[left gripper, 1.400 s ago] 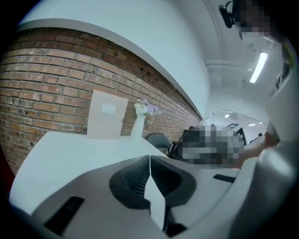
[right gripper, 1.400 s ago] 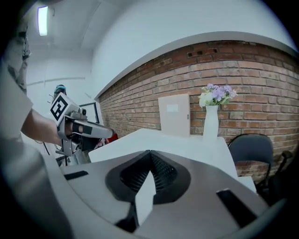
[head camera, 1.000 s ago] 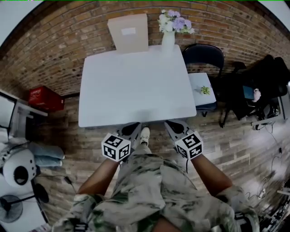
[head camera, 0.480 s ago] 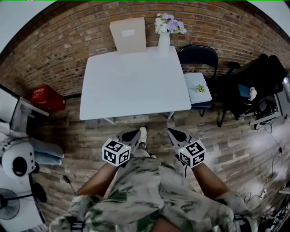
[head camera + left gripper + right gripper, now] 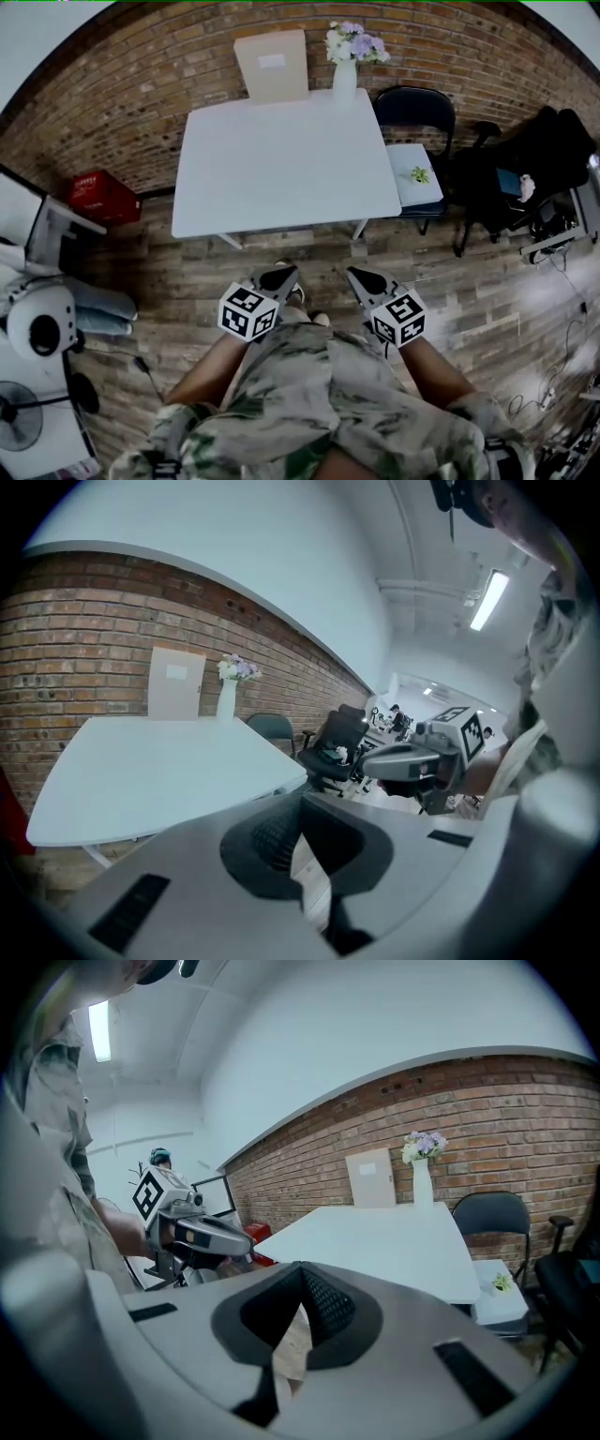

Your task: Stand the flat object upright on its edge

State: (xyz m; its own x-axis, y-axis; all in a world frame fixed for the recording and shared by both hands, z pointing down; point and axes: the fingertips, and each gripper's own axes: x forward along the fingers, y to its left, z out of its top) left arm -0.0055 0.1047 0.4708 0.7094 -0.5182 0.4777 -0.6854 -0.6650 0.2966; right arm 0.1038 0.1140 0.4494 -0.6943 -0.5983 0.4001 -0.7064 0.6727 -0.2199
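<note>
The beige flat rectangular panel (image 5: 272, 64) was seen upright at the far edge of the white table (image 5: 281, 178). The left gripper (image 5: 277, 277) and right gripper (image 5: 365, 279) were closed on nothing, well apart from it. The table was best left unjarred.

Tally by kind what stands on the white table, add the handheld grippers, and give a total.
beige board: 1
vase of flowers: 1
grippers: 2, the left gripper and the right gripper
total: 4
</note>
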